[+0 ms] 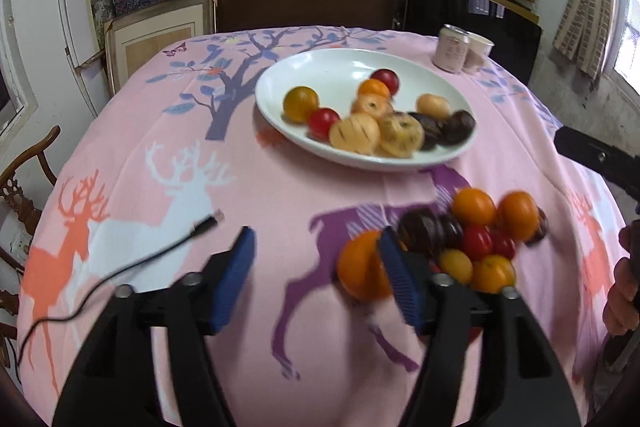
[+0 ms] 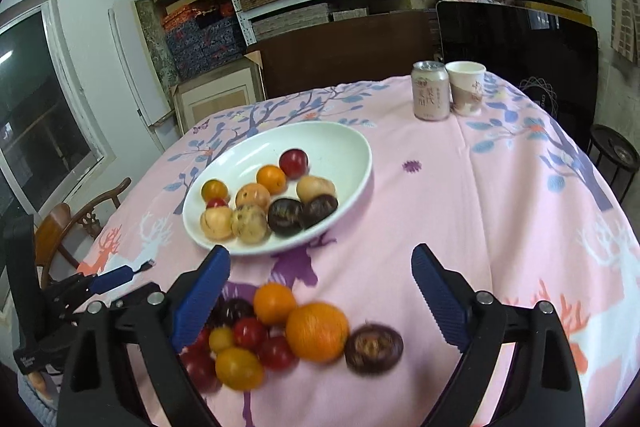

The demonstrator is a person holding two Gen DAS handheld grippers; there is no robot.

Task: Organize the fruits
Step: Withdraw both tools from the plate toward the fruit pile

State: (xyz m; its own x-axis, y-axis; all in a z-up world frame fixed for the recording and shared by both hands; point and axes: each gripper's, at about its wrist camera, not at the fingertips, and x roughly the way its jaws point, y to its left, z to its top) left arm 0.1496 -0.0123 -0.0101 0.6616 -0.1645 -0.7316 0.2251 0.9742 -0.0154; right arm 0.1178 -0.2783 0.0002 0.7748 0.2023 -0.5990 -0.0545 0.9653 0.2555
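Both grippers, left (image 1: 316, 277) and right (image 2: 320, 291), hold their jaws apart and empty above the table (image 2: 500, 195). Loose fruits (image 2: 280, 331) lie clustered near the plate (image 2: 340, 147), which holds more.

Pink drink can (image 2: 430, 91) at far table edge carries vertical Chinese characters, too small to read. Paper cup (image 2: 466, 89) touching it bears dark Chinese characters, likewise unclear. No other text legible in either view.
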